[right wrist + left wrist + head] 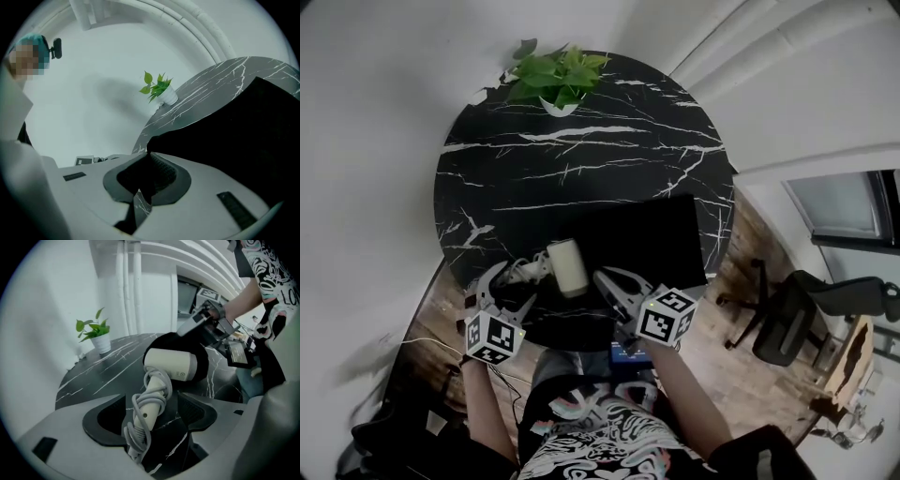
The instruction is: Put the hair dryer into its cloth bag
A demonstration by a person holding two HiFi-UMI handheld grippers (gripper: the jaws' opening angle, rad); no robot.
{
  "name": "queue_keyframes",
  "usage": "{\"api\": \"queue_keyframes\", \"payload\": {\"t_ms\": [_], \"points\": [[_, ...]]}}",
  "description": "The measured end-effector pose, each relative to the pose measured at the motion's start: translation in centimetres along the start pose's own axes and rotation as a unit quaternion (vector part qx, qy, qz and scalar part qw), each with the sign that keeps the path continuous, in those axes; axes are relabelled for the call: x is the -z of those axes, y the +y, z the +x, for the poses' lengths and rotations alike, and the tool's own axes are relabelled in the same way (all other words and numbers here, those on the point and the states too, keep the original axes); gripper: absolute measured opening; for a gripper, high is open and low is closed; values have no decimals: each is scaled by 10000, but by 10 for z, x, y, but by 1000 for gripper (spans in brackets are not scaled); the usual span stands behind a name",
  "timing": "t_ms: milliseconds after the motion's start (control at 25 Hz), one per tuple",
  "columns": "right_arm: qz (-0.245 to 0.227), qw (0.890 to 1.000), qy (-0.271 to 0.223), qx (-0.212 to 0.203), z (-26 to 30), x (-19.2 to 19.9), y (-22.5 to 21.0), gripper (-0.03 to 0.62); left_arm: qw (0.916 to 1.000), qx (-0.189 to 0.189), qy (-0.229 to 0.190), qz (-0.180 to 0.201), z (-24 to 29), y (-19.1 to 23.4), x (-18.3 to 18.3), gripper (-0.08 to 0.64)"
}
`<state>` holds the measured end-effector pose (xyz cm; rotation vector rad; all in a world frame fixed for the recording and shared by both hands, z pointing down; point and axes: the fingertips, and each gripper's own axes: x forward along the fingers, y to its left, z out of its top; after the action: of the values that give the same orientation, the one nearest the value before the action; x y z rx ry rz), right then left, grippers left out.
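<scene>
A white hair dryer lies on the round black marble table near its front edge, its grey cord wound around the handle. Its head sits at the mouth of the black cloth bag, which lies flat to the right. My left gripper is open, and the handle lies between its pads with gaps on both sides. My right gripper is shut on the bag's near edge and holds it lifted beside the dryer's head. How far the head is inside the bag is hidden.
A potted green plant stands at the table's far edge. A dark office chair is on the wooden floor to the right. A white wall surrounds the table's far side. Another person stands at the left in the right gripper view.
</scene>
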<state>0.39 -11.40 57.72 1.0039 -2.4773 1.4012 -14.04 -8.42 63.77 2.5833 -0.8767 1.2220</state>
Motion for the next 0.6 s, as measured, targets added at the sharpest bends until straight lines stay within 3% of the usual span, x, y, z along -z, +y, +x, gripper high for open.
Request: {"api": "queue_keyframes", "payload": {"t_ms": [80, 240, 440, 600], "points": [[-18, 10000, 29, 3, -3, 2, 3, 28, 9990, 224, 252, 289, 5, -6, 1, 344], [-187, 9998, 25, 49, -5, 0, 7, 26, 9966, 510, 364, 528, 19, -8, -9, 344], [-429, 9988, 73, 217, -7, 1, 6, 28, 9879, 382, 797, 1273, 39, -7, 3, 341], [-517, 9982, 72, 298, -7, -1, 4, 28, 9880, 347, 675, 1346, 40, -3, 1, 291]]}}
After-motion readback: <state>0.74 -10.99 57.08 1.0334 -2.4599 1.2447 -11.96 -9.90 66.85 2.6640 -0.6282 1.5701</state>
